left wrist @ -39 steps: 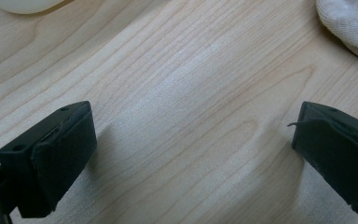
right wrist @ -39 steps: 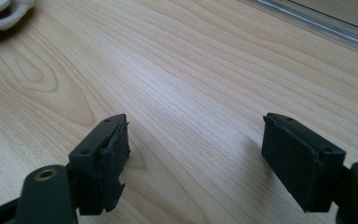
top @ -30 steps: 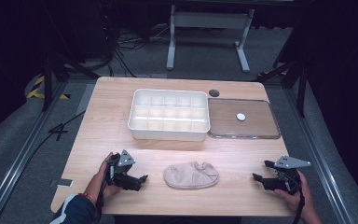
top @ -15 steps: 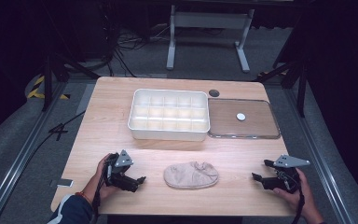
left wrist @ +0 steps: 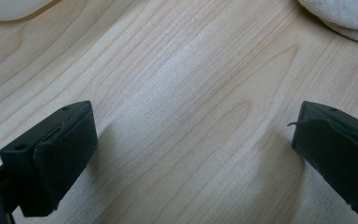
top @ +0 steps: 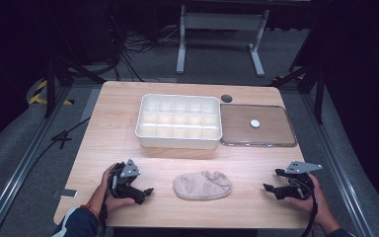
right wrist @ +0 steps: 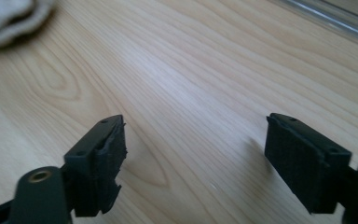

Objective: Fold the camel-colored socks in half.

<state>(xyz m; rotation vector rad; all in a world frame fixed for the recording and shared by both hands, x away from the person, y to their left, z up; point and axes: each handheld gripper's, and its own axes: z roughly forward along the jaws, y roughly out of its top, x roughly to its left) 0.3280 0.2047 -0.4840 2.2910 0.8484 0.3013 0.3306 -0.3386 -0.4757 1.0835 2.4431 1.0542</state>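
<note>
A beige folded cloth lies near the front edge of the wooden table, between the two grippers. My left gripper rests low on the table to the cloth's left, jaws wide apart with bare wood between them; the cloth's edge shows at that view's top right. My right gripper sits to the cloth's right, open over bare wood, with the cloth blurred at top left.
A white compartment tray stands at the table's middle back. Its clear lid lies flat to the right, with a small white disc on it. A dark round hole sits behind the lid.
The left hand and gripper have shifted slightly toward the front of the table. The right gripper and the cloth have stayed put.
</note>
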